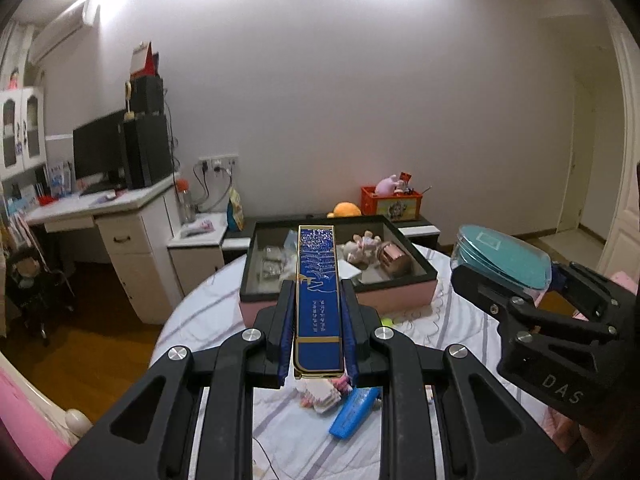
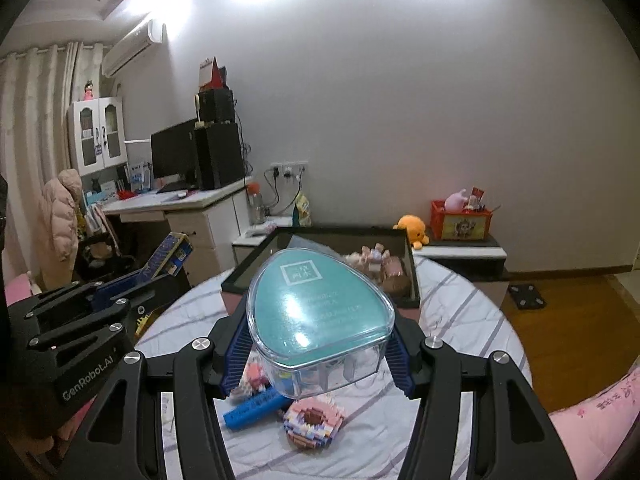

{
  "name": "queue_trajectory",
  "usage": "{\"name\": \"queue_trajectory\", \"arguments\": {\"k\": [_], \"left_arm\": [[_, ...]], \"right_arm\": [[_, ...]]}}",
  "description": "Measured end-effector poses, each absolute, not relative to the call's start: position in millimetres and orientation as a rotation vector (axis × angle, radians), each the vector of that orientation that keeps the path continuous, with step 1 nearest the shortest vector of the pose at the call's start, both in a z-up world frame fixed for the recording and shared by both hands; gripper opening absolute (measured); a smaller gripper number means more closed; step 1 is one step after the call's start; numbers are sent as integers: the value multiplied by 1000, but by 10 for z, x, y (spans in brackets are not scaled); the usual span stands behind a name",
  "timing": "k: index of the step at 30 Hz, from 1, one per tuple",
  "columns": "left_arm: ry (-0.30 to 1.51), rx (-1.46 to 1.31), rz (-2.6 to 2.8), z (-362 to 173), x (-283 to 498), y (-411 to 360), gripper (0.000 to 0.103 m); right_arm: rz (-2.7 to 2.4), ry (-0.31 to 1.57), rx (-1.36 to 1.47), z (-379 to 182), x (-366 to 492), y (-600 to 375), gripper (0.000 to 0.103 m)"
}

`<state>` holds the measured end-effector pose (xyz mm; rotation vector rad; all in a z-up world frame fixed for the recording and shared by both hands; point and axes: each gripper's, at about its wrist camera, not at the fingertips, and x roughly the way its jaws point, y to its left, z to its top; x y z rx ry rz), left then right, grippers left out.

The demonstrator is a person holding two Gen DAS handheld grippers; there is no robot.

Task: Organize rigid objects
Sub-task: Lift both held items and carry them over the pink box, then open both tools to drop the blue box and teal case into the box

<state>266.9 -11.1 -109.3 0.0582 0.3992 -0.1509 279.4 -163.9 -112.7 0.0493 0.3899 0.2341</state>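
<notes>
My left gripper [image 1: 318,286] is shut on a long blue box with gold edging [image 1: 319,280], held lengthwise above the round table; the same box [image 2: 170,256] shows at the left in the right wrist view. My right gripper [image 2: 320,320] is shut on a clear plastic case with a teal lid [image 2: 316,312], its blue pads pressed on both sides; that case [image 1: 502,254] appears at the right in the left wrist view. Beyond both stands a shallow black tray with pink sides [image 1: 394,294] holding small figures and a pink can [image 1: 394,258].
On the striped tablecloth [image 2: 452,312] below lie a blue bar [image 2: 256,406], a brick-built doughnut model [image 2: 314,424] and a small pink brick model [image 1: 324,394]. A desk with monitor [image 1: 100,152] stands left, an orange toy crate [image 2: 460,220] on a low cabinet behind.
</notes>
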Motion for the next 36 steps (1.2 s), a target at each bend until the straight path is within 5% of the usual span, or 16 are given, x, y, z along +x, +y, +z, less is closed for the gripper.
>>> {"name": "queue_trajectory", "arguments": {"k": [21,36], "left_arm": [[240,151,-132,-814,3517,-342,21],[478,186,-179,-1500,4969,-433,21]], "right_arm": [[201,330,7,-887,3563,-1644,59],[156,573,-42,-1603,4775,-1776,59]]}}
